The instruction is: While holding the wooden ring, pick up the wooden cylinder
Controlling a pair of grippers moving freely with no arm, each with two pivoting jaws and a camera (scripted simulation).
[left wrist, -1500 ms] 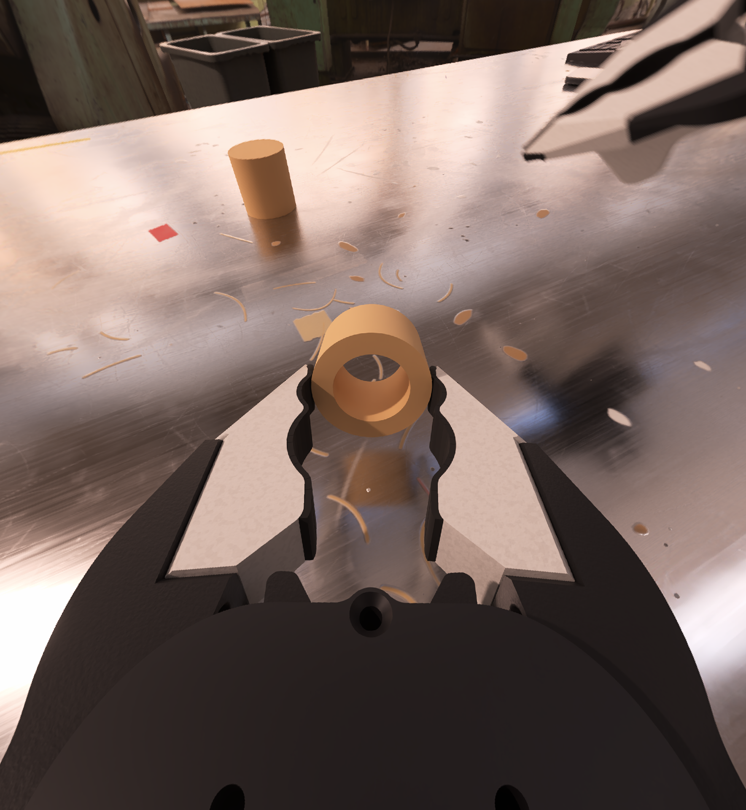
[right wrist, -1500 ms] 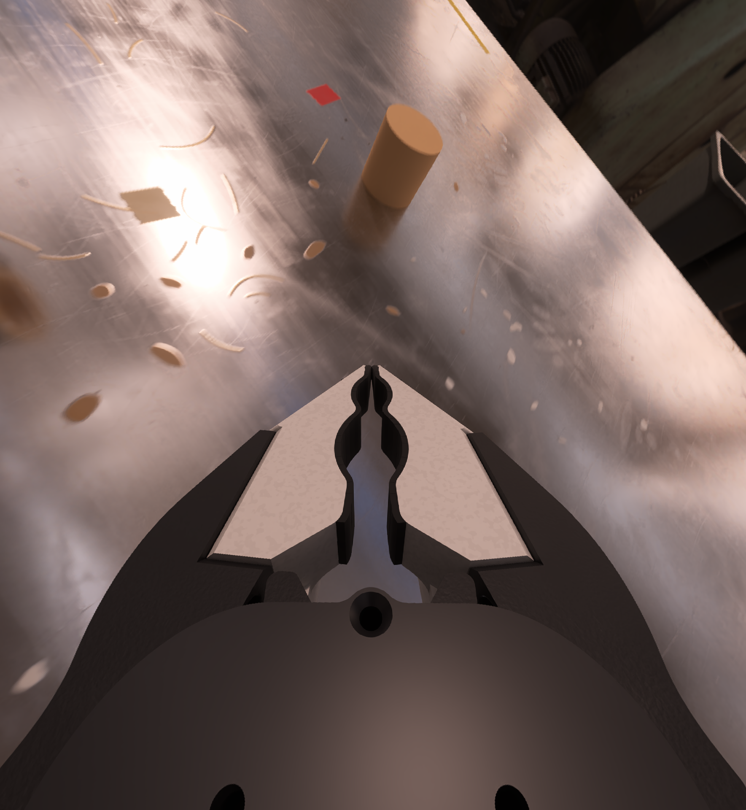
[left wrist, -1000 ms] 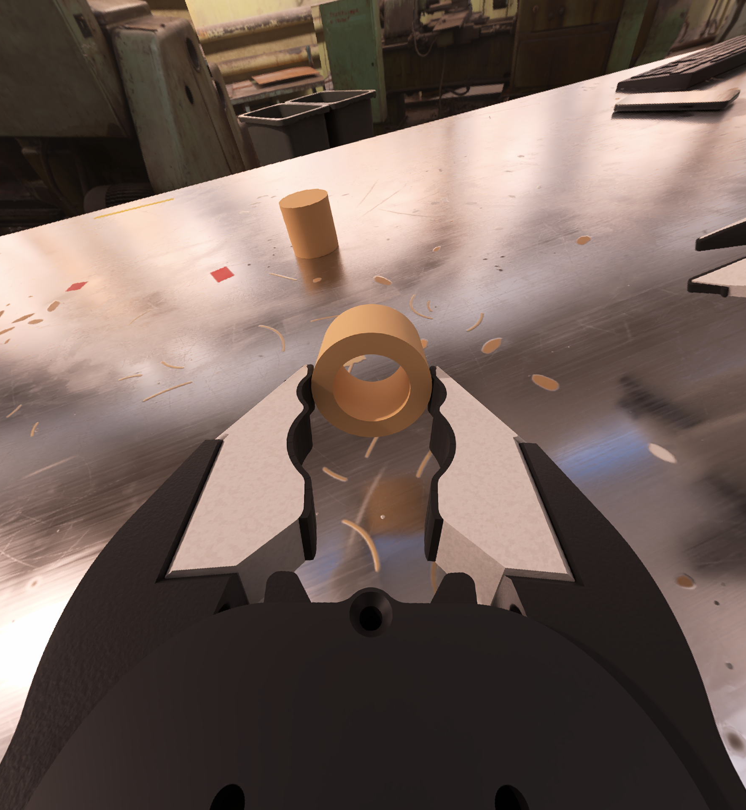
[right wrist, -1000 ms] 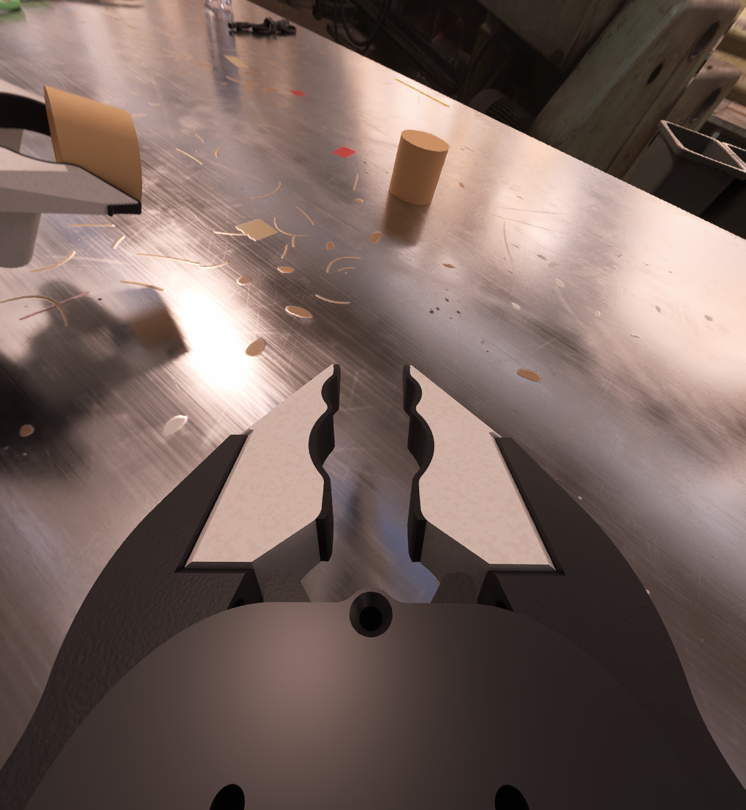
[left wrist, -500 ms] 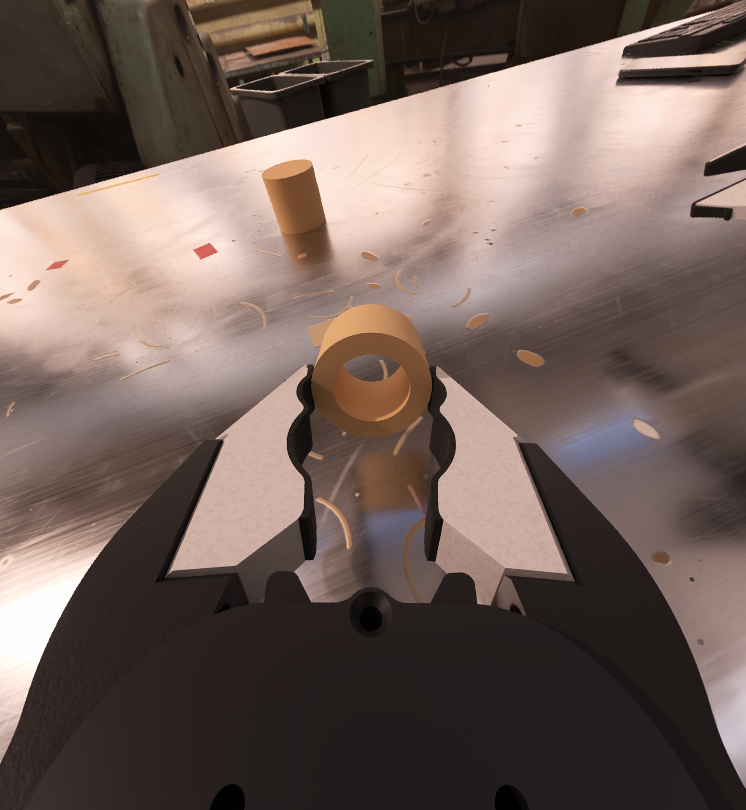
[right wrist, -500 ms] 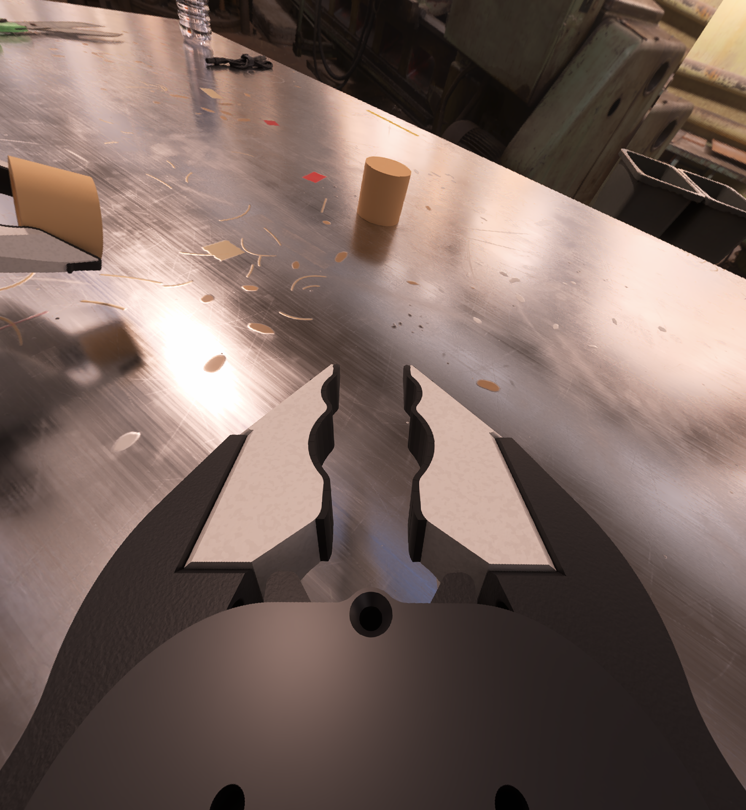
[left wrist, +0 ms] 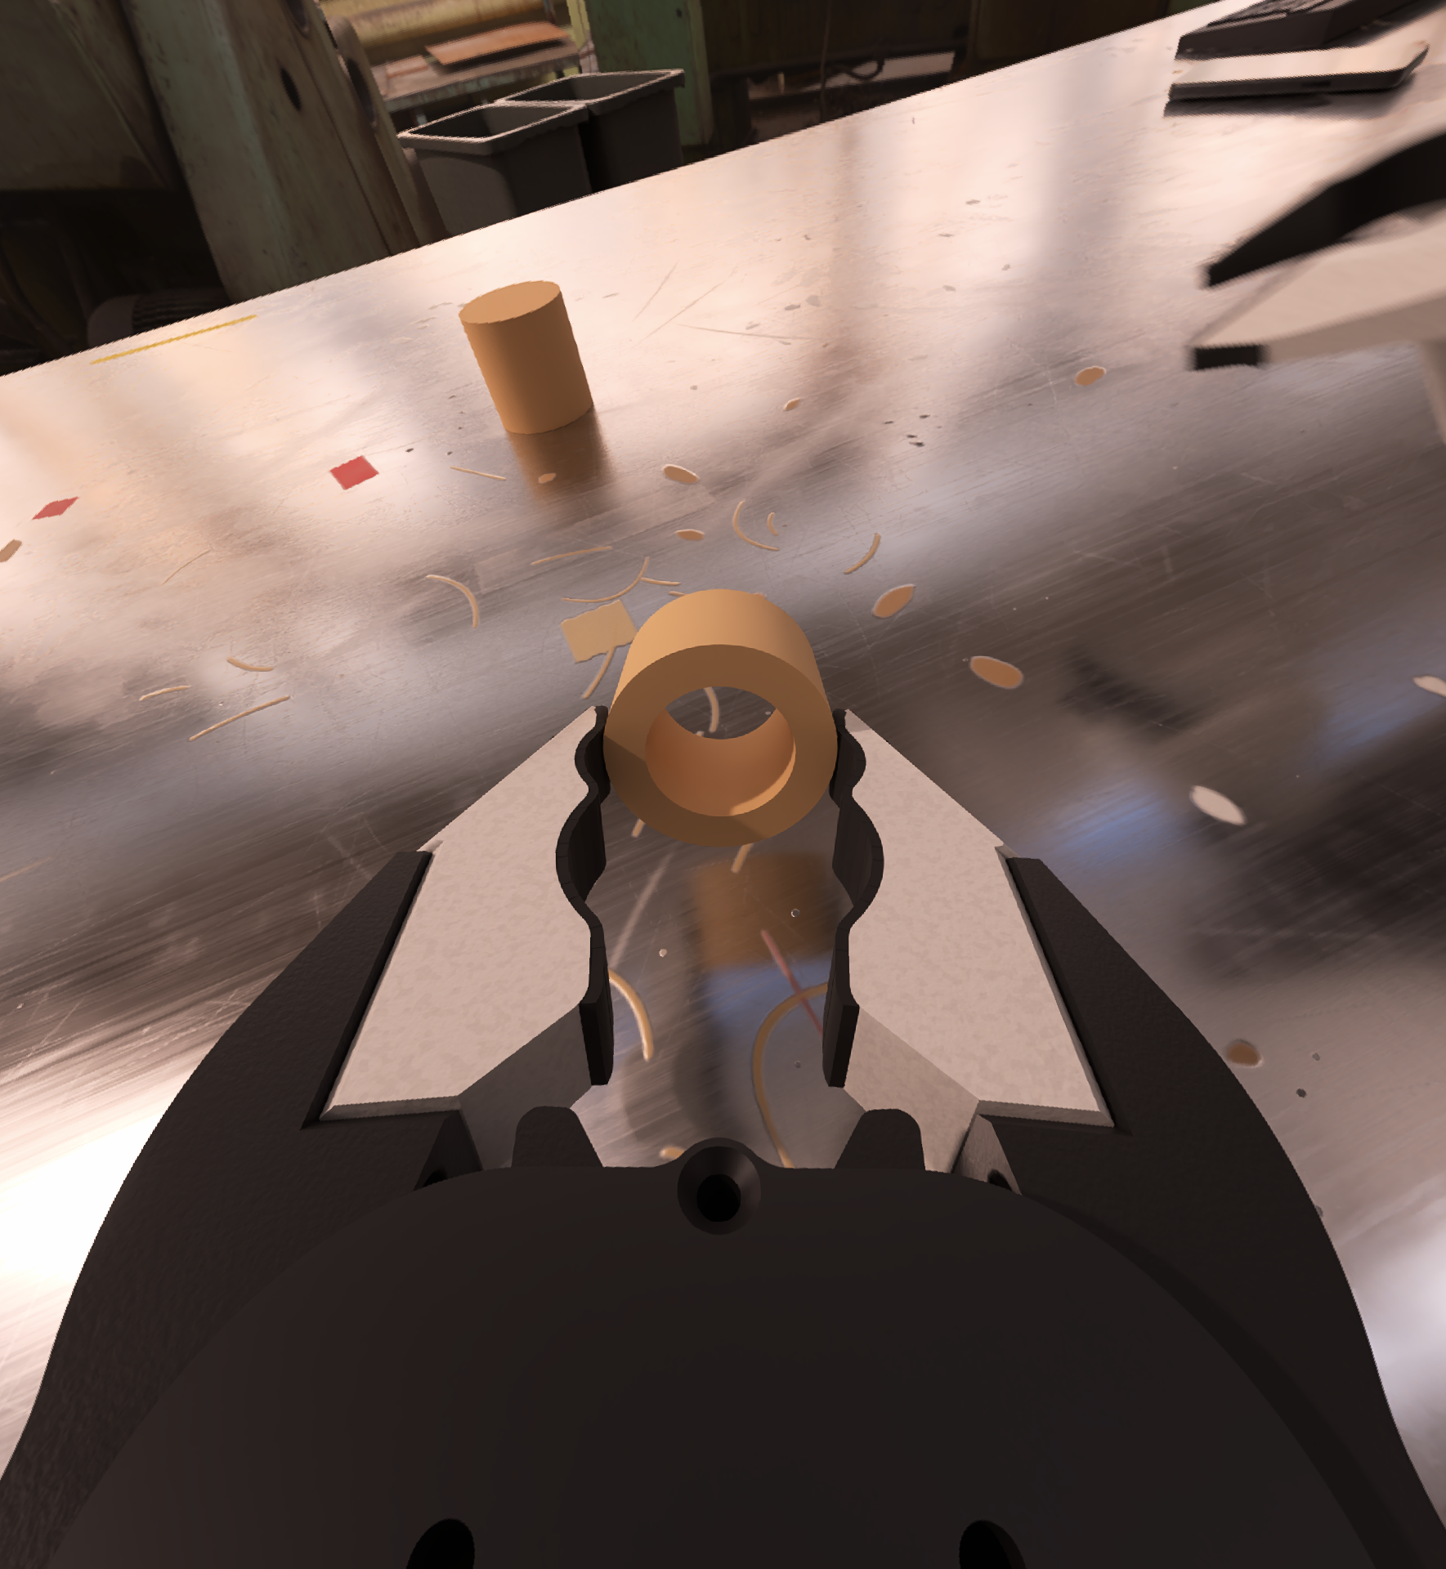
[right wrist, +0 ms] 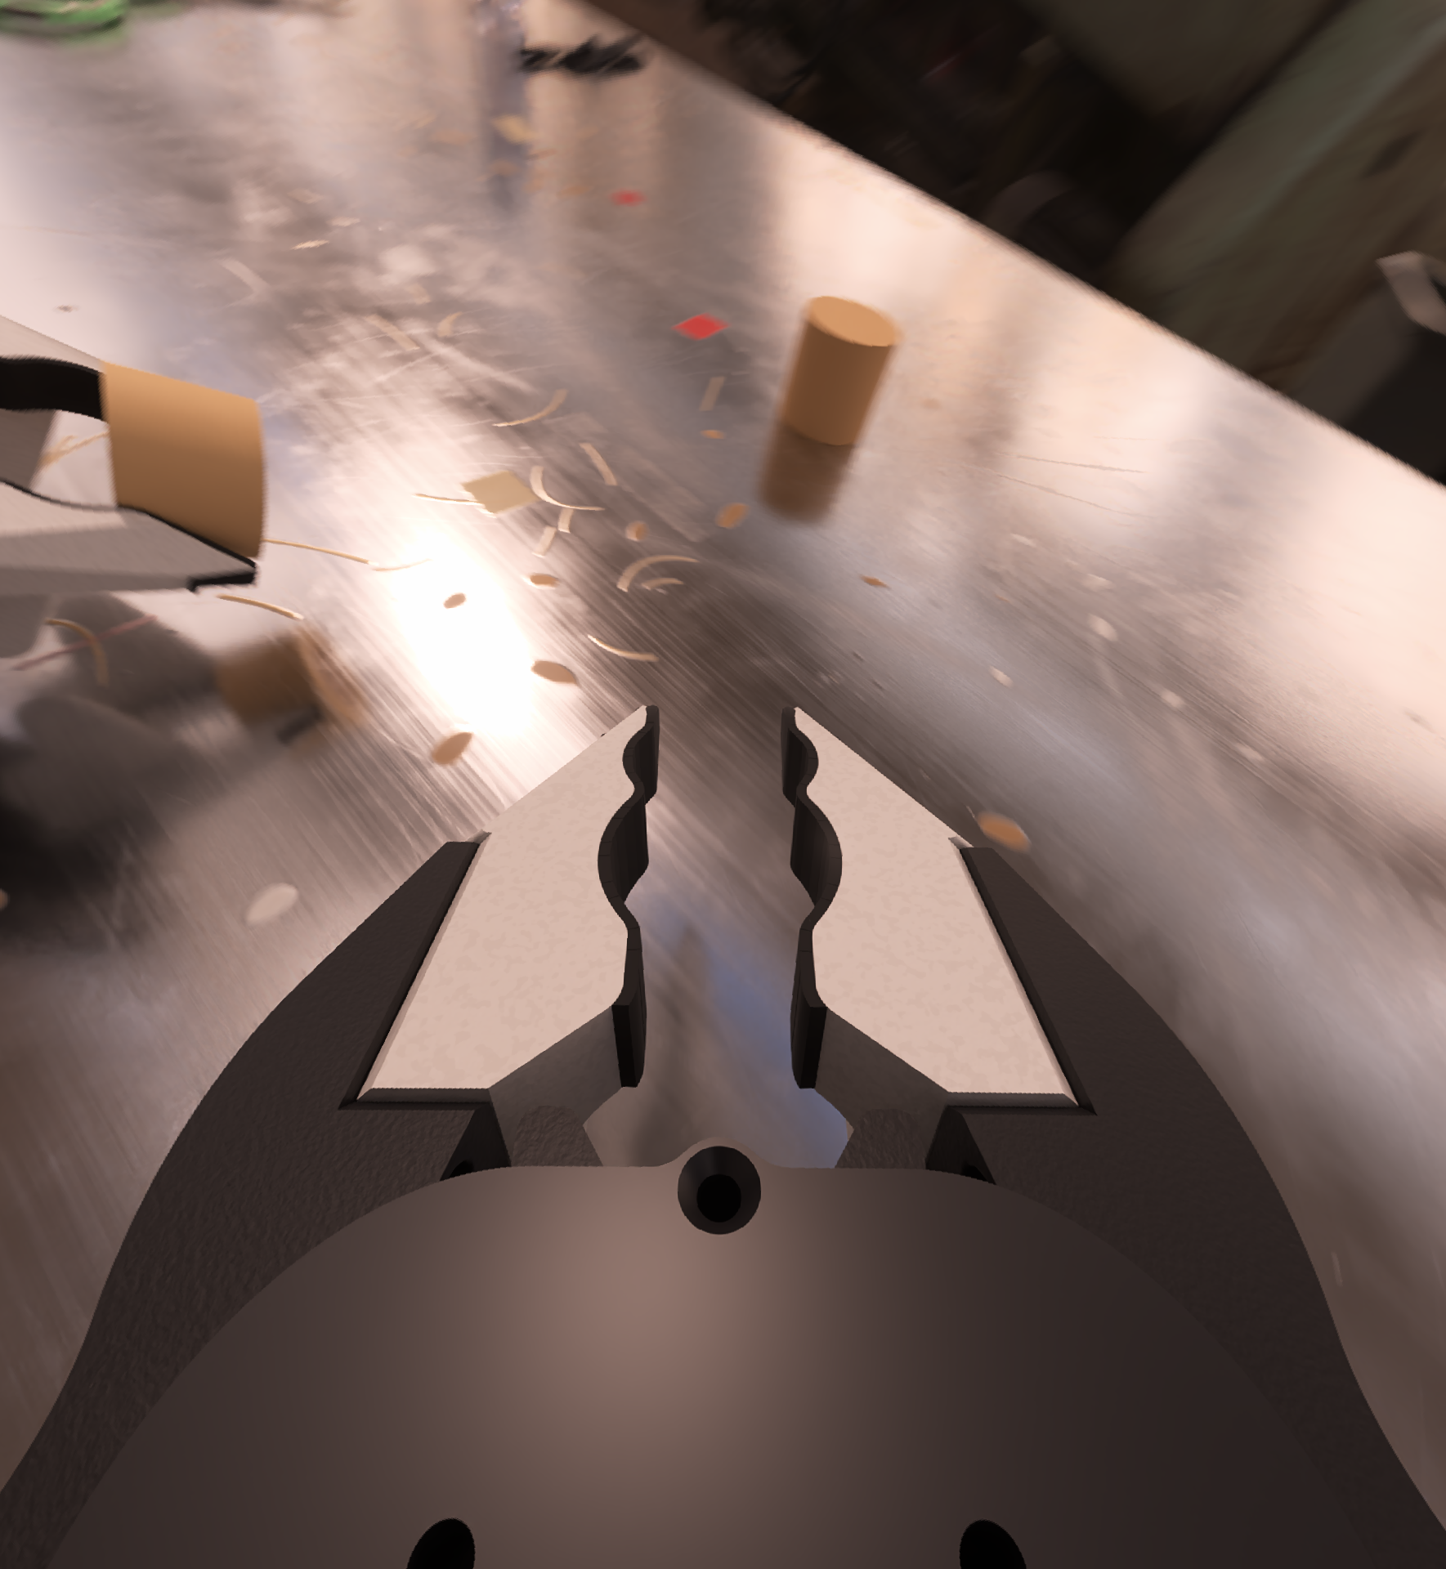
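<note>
My left gripper (left wrist: 717, 730) is shut on the wooden ring (left wrist: 719, 722) and holds it above the metal table, its hole facing the camera. The wooden cylinder (left wrist: 526, 357) stands upright on the table ahead and left of it. In the right wrist view the cylinder (right wrist: 838, 369) stands ahead and slightly right of my right gripper (right wrist: 719, 722), which is open, empty and well short of it. The ring (right wrist: 184, 454) in the left gripper shows at the left edge there. The right gripper's fingers (left wrist: 1373, 280) show blurred at the upper right of the left wrist view.
The metal table (left wrist: 957, 382) is strewn with wood shavings and chips (left wrist: 995, 672) and small red squares (left wrist: 354, 472). Its far edge runs just behind the cylinder, with grey bins (left wrist: 532, 144) beyond. A keyboard and a flat device (left wrist: 1297, 68) lie at the far right.
The right gripper opened from shut about a second ago and has now moved closer to the cylinder, blurring its view. The left gripper keeps the ring and has shifted only slightly.
</note>
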